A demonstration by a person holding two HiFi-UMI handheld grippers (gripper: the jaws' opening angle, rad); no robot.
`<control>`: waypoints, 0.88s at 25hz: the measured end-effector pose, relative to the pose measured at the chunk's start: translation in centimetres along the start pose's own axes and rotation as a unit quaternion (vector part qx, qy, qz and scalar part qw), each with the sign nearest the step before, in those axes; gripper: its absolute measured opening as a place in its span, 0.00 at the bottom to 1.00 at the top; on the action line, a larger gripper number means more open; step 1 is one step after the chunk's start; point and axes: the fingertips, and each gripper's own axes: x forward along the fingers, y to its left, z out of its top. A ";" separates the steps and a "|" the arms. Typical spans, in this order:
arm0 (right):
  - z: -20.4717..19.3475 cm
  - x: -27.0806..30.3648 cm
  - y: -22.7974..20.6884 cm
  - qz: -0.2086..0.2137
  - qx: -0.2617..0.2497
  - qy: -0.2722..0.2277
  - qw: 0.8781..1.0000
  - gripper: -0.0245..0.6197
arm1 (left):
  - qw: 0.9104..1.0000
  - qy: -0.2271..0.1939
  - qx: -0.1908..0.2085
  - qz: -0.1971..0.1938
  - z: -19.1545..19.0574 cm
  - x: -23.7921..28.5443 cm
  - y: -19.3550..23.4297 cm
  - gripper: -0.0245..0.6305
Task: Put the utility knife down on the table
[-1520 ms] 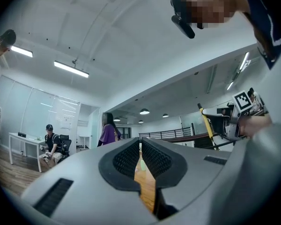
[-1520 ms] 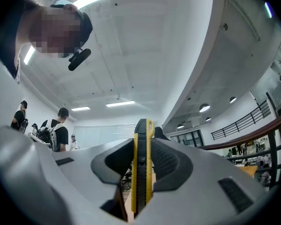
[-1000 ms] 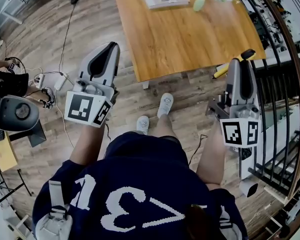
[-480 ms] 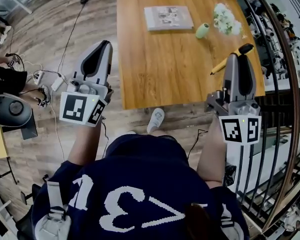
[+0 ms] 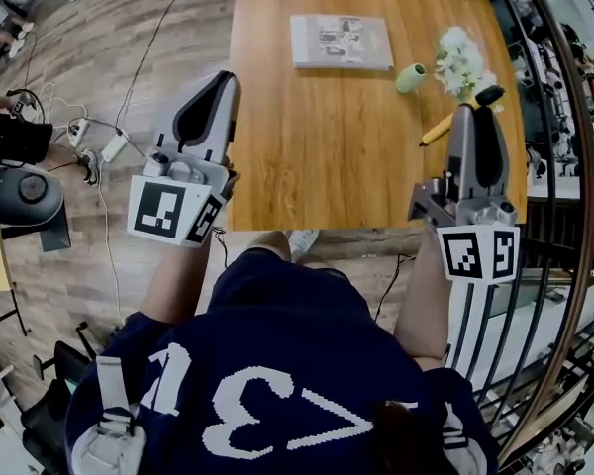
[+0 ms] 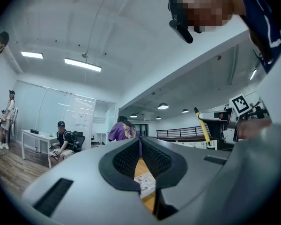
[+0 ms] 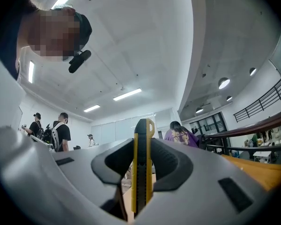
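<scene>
The utility knife (image 7: 143,168), yellow with a black slider, stands upright between the pads of my right gripper (image 7: 143,139), which is shut on it. In the head view my right gripper (image 5: 475,112) hovers over the right side of the wooden table (image 5: 327,137), and the knife's yellow body (image 5: 438,130) pokes out to its left. My left gripper (image 5: 221,79) hangs over the table's left edge, jaws shut with nothing between them. From the left gripper view (image 6: 140,144) the knife (image 6: 203,130) shows far right.
A magazine (image 5: 341,42), a small green vase (image 5: 411,77) and white flowers (image 5: 462,62) lie at the table's far side. A dark railing (image 5: 564,166) runs along the right. Cables and a power strip (image 5: 109,146) lie on the floor at the left, near a round grey device (image 5: 20,198).
The person has stepped up to the table; both grippers now hang over its near part instead of the floor. The knife has stayed clamped in the right gripper.
</scene>
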 end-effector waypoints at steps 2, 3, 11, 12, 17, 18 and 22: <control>-0.8 0.6 -0.4 -0.008 0.000 0.012 1.000 0.23 | 1.000 0.006 -0.006 -0.008 -0.7 1.1 0.2 0.08; -1.4 0.8 -0.7 -0.013 0.001 0.020 1.000 0.23 | 1.000 0.010 -0.010 -0.012 -1.1 1.6 0.4 0.08; -10.7 0.0 -3.7 -0.048 0.015 0.133 0.990 0.23 | 0.998 0.051 -0.018 -0.034 -6.1 4.2 -0.5 0.08; -12.8 -0.7 -4.4 -0.053 0.014 0.156 0.986 0.23 | 0.998 0.058 -0.020 -0.035 -7.0 4.3 -1.0 0.08; -25.3 -4.7 -7.2 -0.076 -0.012 0.309 0.948 0.23 | 0.994 0.097 -0.026 -0.041 -11.1 4.3 -2.6 0.08; -27.9 -5.5 -7.5 -0.079 -0.011 0.341 0.937 0.23 | 0.993 0.106 -0.027 -0.042 -11.8 4.3 -2.7 0.08; -36.2 -9.0 -7.9 -0.091 -0.005 0.437 0.895 0.23 | 0.989 0.135 -0.032 -0.042 -13.9 3.8 -2.5 0.08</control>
